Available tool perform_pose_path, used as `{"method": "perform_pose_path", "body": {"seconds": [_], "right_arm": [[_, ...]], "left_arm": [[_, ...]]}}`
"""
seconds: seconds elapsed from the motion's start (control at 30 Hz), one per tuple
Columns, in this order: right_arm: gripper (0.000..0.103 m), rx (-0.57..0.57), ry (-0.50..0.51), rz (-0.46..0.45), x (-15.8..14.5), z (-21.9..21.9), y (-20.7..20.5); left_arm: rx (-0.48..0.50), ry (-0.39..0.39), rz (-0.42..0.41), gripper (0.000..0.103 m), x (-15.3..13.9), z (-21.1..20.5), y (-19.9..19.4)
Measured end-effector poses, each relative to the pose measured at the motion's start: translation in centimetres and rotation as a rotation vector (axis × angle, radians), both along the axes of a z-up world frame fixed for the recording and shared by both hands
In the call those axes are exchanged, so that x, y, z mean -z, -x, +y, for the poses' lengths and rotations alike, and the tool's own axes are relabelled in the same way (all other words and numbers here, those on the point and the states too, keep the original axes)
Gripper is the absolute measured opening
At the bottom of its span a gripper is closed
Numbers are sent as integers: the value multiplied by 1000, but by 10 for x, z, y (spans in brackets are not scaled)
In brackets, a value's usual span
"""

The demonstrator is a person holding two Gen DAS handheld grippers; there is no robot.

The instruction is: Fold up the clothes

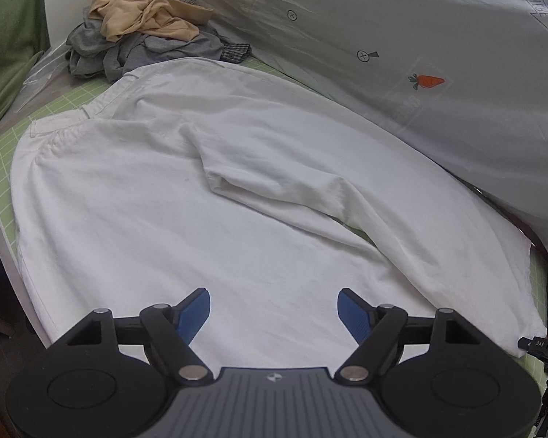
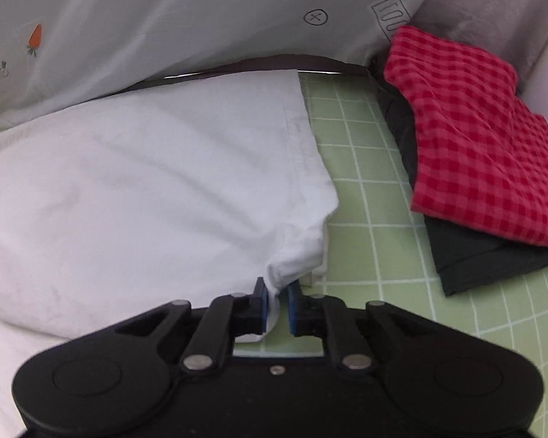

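A pair of white trousers lies spread flat on the green grid mat, waistband at the far left, legs running to the right. My left gripper is open and hovers over the near leg, with nothing between its blue pads. In the right wrist view my right gripper is shut on the hem corner of a white trouser leg, which lies on the mat.
A heap of unfolded grey and tan clothes sits at the far left of the mat. A grey carrot-print cover runs along the back. A folded red checked cloth lies on a folded dark garment at the right.
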State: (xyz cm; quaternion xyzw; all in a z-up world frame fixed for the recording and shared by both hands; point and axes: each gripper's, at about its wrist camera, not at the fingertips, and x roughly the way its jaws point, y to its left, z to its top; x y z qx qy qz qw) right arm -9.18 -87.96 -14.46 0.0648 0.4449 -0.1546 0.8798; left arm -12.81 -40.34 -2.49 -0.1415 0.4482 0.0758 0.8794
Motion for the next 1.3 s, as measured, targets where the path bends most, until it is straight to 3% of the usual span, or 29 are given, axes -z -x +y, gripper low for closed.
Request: {"method": "perform_pose_path", "body": {"seconds": [0.2, 0.27, 0.3, 0.33, 0.43, 0.53, 0.9, 1.13, 1.3], "right_arm": [[13, 51, 27, 0, 1, -20, -7], [30, 52, 40, -3, -6, -17, -2], [50, 47, 54, -7, -10, -14, 4], [60, 40, 50, -16, -14, -9, 13], [78, 19, 35, -40, -23, 4, 41], [88, 17, -9, -46, -27, 18, 76], [95, 110, -71, -39, -12, 56, 175], [97, 126, -122, -70, 1, 86, 211], [98, 145, -105, -51, 8, 101, 222]], "left_arm": [[-16, 10, -36, 78, -7, 6, 9], [-6, 9, -54, 78, -11, 7, 13], [-1, 8, -62, 78, -13, 8, 15], [6, 9, -69, 78, -15, 9, 17], [30, 11, -84, 78, -20, 13, 27], [59, 4, -98, 79, -28, 17, 39], [160, -12, -96, 82, -43, 34, 59], [195, -15, -60, 83, -41, 46, 56], [182, -27, -25, 83, -37, 58, 50]]}}
